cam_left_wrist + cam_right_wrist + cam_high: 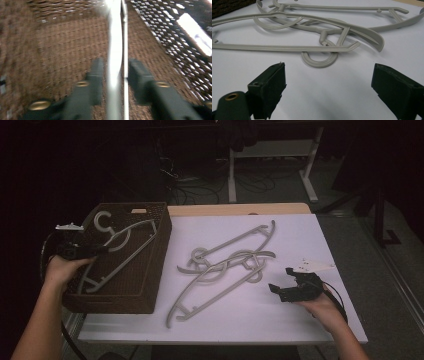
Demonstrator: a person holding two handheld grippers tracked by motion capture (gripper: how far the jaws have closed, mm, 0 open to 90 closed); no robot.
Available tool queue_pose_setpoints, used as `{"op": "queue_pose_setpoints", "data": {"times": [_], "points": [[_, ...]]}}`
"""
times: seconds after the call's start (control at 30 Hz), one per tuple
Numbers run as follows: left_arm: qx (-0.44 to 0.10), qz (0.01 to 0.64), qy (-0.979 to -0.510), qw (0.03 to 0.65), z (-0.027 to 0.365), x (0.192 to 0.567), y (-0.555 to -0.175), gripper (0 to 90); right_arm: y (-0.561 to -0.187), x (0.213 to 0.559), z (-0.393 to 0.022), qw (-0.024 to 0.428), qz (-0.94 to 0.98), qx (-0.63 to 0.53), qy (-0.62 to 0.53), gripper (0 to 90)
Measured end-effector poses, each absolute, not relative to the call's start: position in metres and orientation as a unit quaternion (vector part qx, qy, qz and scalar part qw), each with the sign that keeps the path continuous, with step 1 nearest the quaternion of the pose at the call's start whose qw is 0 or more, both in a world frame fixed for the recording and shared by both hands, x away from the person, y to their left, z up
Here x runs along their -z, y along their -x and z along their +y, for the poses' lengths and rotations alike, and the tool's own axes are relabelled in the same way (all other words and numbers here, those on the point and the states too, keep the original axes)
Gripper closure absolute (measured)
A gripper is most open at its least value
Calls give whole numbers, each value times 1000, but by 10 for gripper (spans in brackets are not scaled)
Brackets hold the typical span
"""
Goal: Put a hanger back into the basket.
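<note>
I work at a white table (pixel 300 227) with a pale wooden strip (pixel 240 209) along its far edge. Beyond it the room is dark; I make out white desk legs (pixel 232 175) and loose cables (pixel 200 187) on the floor, and what may be grey carpet (pixel 370 265) at the right.

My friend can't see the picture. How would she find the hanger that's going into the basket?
Look at the brown woven basket at the left edge of the white table. One grey plastic hanger lies slanted inside it, with the left gripper at its arm. The other grey hangers lie tangled together on the table, outside the basket.
</note>
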State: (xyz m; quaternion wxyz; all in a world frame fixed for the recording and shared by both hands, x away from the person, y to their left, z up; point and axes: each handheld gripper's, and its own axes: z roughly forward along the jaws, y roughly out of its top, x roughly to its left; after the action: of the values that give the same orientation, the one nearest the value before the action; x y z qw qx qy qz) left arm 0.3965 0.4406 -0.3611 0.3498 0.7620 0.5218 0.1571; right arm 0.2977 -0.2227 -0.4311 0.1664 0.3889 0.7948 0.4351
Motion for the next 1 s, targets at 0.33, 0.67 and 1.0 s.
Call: {"op": "queue_pose_setpoints", "data": {"times": [0.33, 0.67, 1.0], "points": [[-182, 506, -751, 384, 433, 343, -387, 332, -298, 431, -222, 167, 795, -437, -387, 116], [-164, 435, -767, 442, 377, 307, -379, 214, -298, 430, -219, 166, 797, -436, -383, 118], [-145, 367, -776, 492, 308, 280, -366, 195, -299, 428, -222, 167, 794, -439, -385, 121]]}}
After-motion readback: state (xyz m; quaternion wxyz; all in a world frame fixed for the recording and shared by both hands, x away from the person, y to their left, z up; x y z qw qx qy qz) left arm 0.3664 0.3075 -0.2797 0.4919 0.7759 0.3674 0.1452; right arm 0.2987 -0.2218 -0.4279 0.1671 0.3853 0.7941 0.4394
